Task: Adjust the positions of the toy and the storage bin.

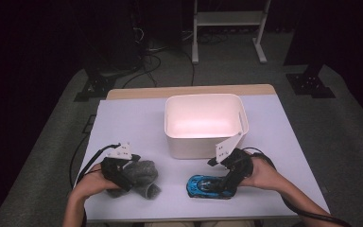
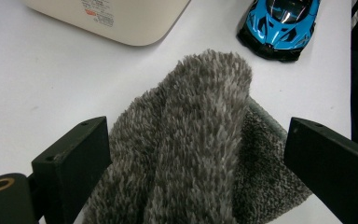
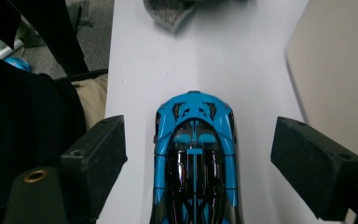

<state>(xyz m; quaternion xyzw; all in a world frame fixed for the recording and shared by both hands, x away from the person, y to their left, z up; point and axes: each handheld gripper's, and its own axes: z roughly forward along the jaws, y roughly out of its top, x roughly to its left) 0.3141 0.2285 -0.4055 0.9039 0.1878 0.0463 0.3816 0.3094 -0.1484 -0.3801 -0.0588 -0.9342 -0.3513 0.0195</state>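
Observation:
A grey fluffy cloth (image 1: 144, 176) lies crumpled at the table's front left. My left gripper (image 1: 123, 182) is over it; in the left gripper view the cloth (image 2: 196, 140) bulges up between the two wide-apart jaws, which do not squeeze it. A blue and black toy car (image 1: 205, 185) sits at the front right. My right gripper (image 1: 229, 182) is low over its rear end. In the right gripper view the car (image 3: 196, 149) lies lengthwise between the open jaws, with table showing on both sides of it.
A white plastic bin (image 1: 203, 142) stands empty at the table's middle, just behind both grippers; its wall (image 3: 340, 70) is close beside the right gripper. The person's lap and a chair are at the table's near edge.

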